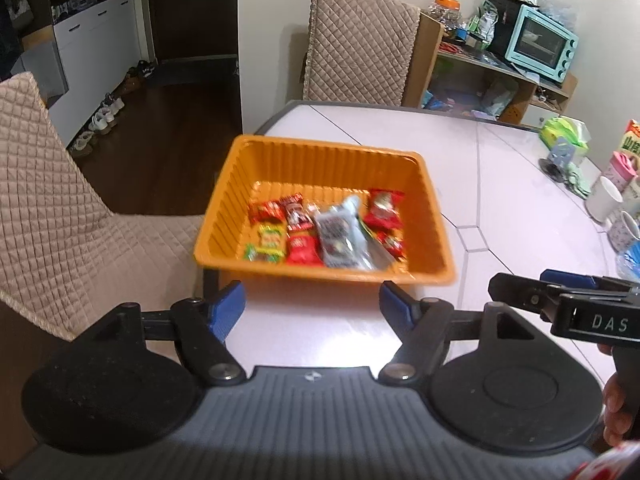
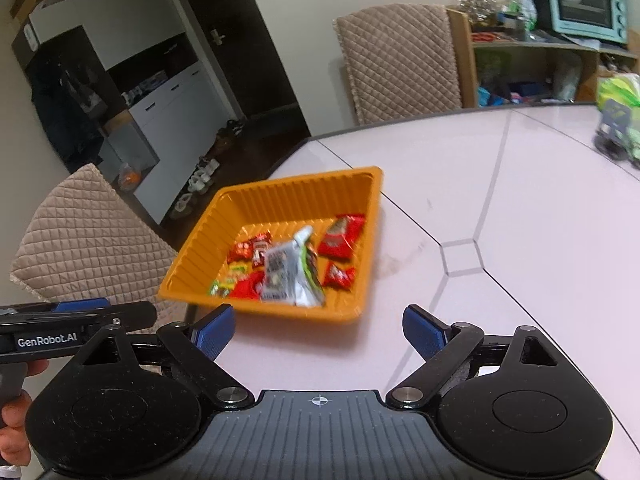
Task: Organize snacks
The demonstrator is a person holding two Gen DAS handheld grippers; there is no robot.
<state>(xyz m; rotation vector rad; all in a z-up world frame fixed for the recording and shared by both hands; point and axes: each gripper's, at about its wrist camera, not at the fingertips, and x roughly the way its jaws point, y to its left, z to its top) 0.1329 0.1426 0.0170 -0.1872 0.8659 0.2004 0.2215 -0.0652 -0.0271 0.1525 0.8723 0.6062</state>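
The orange tray (image 1: 280,160) stands near the corner of the pale table (image 1: 500,184), and the snack packets (image 1: 320,232) lie together on its floor. The left gripper (image 1: 312,308) and the right gripper (image 2: 318,330) both hang just before the tray's near rim, jaws spread wide with nothing between them.

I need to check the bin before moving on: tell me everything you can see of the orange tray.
The orange tray is a rectangular, ribbed-walled tub that looks like thin plastic, with a flat rolled rim. It sits upright near the table's left edge, open-topped, holding small red, green and silvery snack packets on its floor. Neither claw touches it.
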